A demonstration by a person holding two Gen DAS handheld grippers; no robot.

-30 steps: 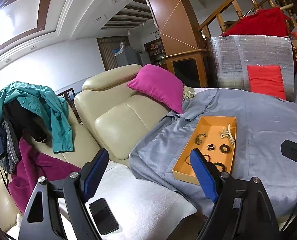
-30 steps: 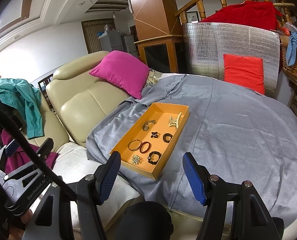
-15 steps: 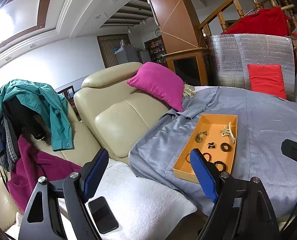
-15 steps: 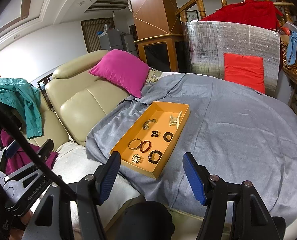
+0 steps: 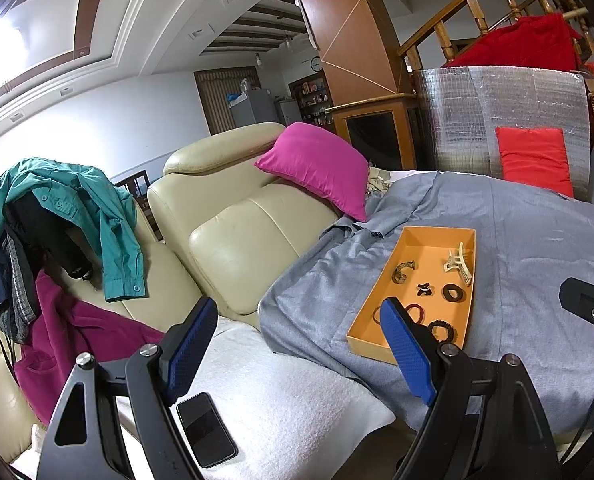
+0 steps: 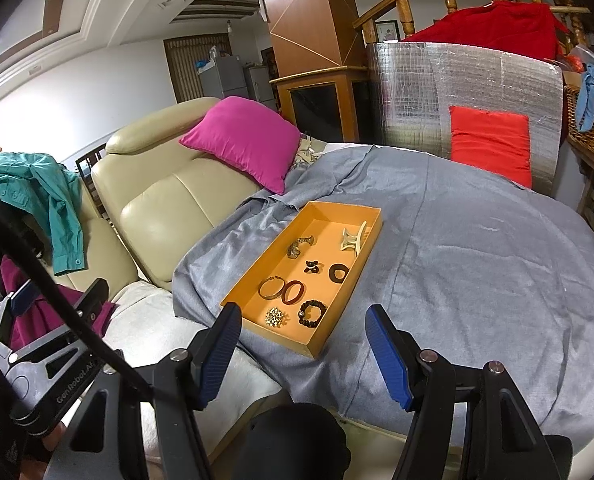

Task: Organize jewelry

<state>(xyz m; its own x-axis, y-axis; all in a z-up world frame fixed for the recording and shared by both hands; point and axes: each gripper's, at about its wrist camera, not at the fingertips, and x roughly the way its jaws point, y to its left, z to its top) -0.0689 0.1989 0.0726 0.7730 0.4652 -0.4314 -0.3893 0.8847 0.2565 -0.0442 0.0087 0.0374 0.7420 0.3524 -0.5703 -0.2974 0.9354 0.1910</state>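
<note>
An orange tray [image 6: 339,212] lies on a grey cloth [image 6: 477,256] and holds several pieces: a cream hair clip [image 6: 353,236], two bangles [image 6: 283,290], a black beaded bracelet [image 6: 312,314], a gold brooch [image 6: 275,317] and a dark ring [image 6: 339,272]. The tray also shows in the left wrist view [image 5: 441,236]. My right gripper [image 6: 303,324] is open and empty, just short of the tray's near end. My left gripper [image 5: 297,320] is open and empty, left of the tray above a white towel [image 5: 297,392].
A cream leather sofa [image 5: 237,220] with a pink cushion [image 5: 317,168] stands left of the cloth. A black phone [image 5: 205,429] lies on the towel. Clothes [image 5: 69,208] hang over the sofa's left. A silver foil panel [image 6: 457,92] with a red cushion [image 6: 489,140] stands behind.
Both grippers have drifted very slightly; the tray sits a touch farther from the lenses. Nothing was picked up or let go.
</note>
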